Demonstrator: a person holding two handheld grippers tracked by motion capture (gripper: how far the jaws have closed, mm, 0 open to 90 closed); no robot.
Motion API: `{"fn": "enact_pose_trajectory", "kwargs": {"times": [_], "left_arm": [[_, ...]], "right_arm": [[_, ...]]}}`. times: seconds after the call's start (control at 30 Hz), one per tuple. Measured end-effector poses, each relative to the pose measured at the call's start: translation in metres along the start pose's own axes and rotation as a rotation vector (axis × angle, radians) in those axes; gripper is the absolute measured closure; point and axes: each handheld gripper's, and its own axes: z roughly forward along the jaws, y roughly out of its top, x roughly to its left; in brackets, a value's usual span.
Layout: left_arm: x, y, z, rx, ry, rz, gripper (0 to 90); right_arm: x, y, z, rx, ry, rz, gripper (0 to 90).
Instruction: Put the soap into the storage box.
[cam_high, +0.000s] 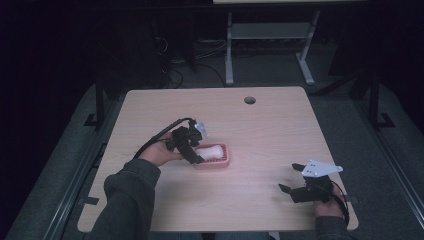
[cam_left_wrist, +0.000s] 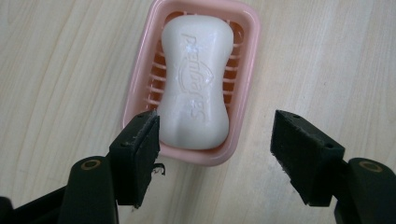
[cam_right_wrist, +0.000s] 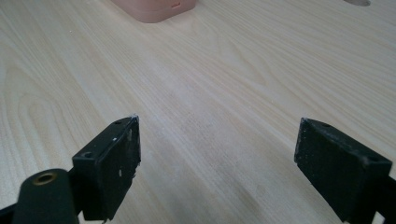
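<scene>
Dim room, one lit wooden table

Grey floor beyond the grippers; white desk legs and loose cables farther back; cable hole near the table's far edge.

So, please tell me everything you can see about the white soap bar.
The soap bar is white, smooth and slightly glossy, with rounded ends and a narrower middle. The word Safeguard and a shield mark are pressed into its top. It looks whole and unused, and lies flat, face up, in the pink slotted soap dish on the wooden table. The left gripper stands open above its near end; neither pad presses on it.
</scene>
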Motion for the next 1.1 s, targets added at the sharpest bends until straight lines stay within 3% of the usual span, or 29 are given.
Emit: {"fn": "enact_pose_trajectory", "kwargs": {"times": [0.53,1.1], "left_arm": [[-0.014,-0.014,-0.012,-0.014,0.015,0.006,31.2],[-0.024,-0.036,-0.014,-0.019,0.012,-0.011,29.7]], "right_arm": [[0.0,0.0,0.0,0.001,-0.006,0.003,13.8],[0.0,0.0,0.0,0.008,-0.012,-0.002,13.8]]}}
